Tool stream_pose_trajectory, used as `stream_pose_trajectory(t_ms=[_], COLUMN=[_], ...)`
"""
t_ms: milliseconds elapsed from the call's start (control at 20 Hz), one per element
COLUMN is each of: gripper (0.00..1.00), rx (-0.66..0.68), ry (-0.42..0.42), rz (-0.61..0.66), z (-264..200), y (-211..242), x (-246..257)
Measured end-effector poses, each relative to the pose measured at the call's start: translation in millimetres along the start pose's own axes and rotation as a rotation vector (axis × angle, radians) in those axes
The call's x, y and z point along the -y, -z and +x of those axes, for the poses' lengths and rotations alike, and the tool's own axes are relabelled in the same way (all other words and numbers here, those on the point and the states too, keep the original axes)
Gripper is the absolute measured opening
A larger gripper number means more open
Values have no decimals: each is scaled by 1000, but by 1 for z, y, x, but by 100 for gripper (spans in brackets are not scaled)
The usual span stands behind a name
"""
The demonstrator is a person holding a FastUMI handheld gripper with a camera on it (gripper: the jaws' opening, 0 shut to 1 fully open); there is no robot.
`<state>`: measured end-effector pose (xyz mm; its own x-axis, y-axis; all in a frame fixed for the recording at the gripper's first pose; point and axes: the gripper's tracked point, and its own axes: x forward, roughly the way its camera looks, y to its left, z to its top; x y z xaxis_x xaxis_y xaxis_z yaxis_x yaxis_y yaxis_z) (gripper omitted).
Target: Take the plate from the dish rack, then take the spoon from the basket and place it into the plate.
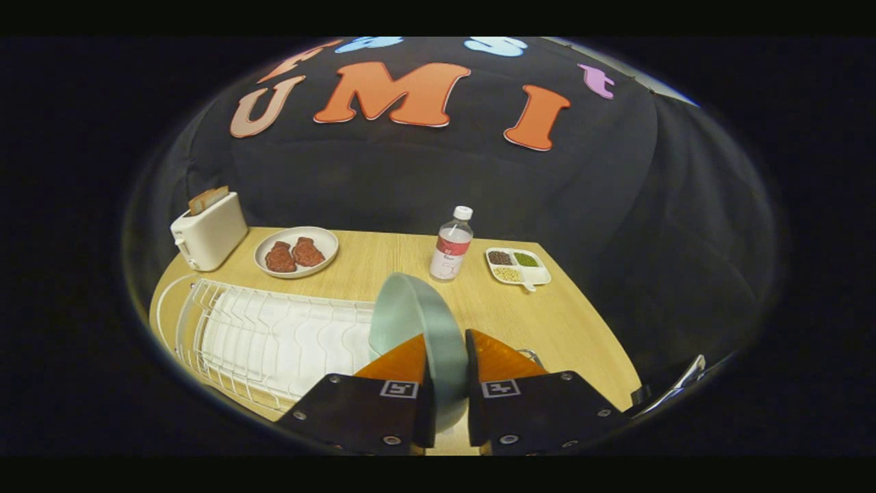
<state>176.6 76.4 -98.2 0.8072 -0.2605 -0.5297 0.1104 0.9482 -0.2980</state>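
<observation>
- The tool (448,373) is closed on the plate (417,322): one finger presses each face and the plate stands on edge between them, just beside the right end of the rack (274,335).
- I judge that the first step is almost done: the plate seems lifted out of the rack wires, but it is not yet set down on the worktop (568,315).
- The spoon step is all left to do. I cannot make out the basket or the spoon; some thin metal thing (677,383) lies at the right corner, too blurred to name.
- Open room: the bare wood ahead and to the right of the fingers looks good for laying the plate flat.
- Beyond it stand a bottle (450,245) and a small tray (518,266), near each other.
- The right edge of the worktop is near, so the plate should stay well inside it.
- The toaster (207,231) and a food dish (295,251) are behind the rack, well apart.
</observation>
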Motion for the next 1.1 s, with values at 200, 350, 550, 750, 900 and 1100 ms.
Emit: stream_pose_trajectory(t_ms=[200, 350, 550, 750, 900, 1100], gripper=[19, 19, 19, 19, 19, 19], rx=[15, 32, 46, 54, 60, 52], ry=[50, 81, 78, -13, -129, -280], rz=[-72, -115, -105, -9, 98, 219], z=[-7, -14, -24, -48, -71, -102], y=[-12, -21, -26, -26, -18, 14], x=[-2, -4, -5, -9, -20, -30])
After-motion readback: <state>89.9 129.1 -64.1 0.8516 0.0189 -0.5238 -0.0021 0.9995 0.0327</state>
